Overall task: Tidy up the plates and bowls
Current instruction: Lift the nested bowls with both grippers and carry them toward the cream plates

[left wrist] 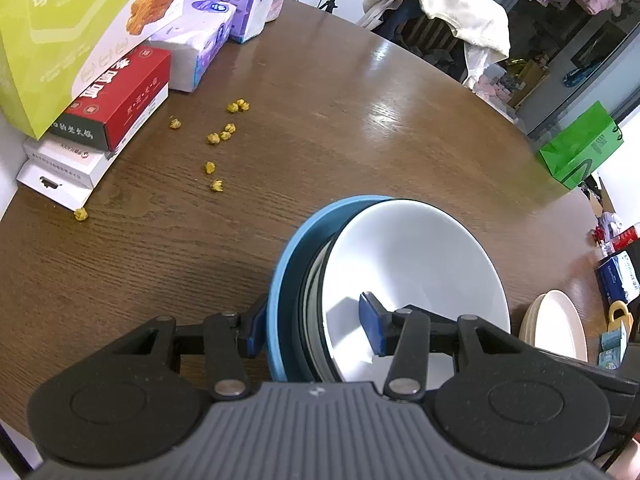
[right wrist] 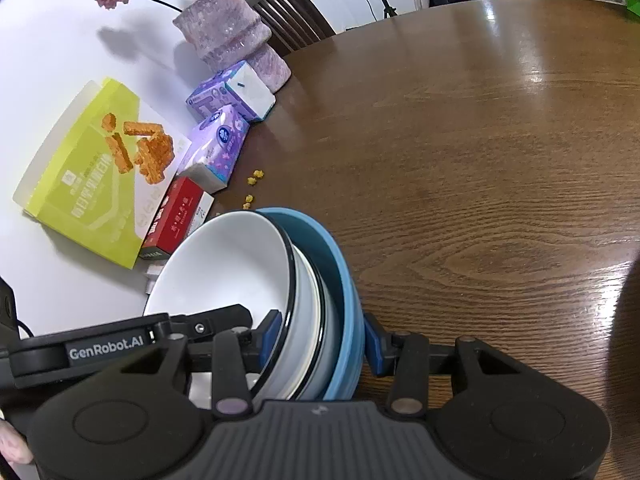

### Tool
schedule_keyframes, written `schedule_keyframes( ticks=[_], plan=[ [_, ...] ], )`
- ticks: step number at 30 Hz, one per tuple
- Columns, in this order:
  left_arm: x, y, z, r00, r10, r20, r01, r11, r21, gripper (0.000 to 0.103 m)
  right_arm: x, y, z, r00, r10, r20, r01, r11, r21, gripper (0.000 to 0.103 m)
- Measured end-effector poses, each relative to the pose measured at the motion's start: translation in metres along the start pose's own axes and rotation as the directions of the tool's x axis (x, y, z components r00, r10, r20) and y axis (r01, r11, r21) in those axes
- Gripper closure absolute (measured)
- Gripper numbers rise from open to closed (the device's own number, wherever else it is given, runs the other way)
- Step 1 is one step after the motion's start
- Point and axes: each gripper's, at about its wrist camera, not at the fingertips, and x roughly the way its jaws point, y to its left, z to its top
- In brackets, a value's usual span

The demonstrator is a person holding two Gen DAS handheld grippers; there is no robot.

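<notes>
Both the left tool [left wrist: 316, 326] and right tool [right wrist: 320, 338] pinch the rim of a nested stack, white glossy bowl [left wrist: 416, 276] inside blue round plate [left wrist: 280, 280], above the brown wooden desk [left wrist: 360, 128] at 6 o'clock; uneven pull could slide the bowl out.

Two tissue packs [right wrist: 218, 148], one vase [right wrist: 232, 40]

**Gloss on the bowl, grain on the table**

The white bowl [left wrist: 416, 280] gleams like glazed ceramic, smooth, with a dark shiny rim. The blue dish [right wrist: 344, 280] outside it looks smooth with a softer sheen. The wooden table [left wrist: 320, 140] shows strong grain under a polished, reflective finish. Both grippers look like matt black plastic with blue pads [left wrist: 370, 322]. The boxes [left wrist: 116, 100] are printed card, and the vase [right wrist: 232, 36] looks rough and sparkly.
</notes>
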Motion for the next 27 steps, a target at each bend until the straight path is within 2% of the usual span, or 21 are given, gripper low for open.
schedule_keyframes(
  ticks=[27],
  plan=[
    [-0.013,-0.040,-0.008,0.999,-0.017,0.028,0.016,0.999,0.037,0.056,-0.034,-0.015,-0.001,0.998,0.002,0.062,-0.003,1.000,0.004,0.061]
  ],
)
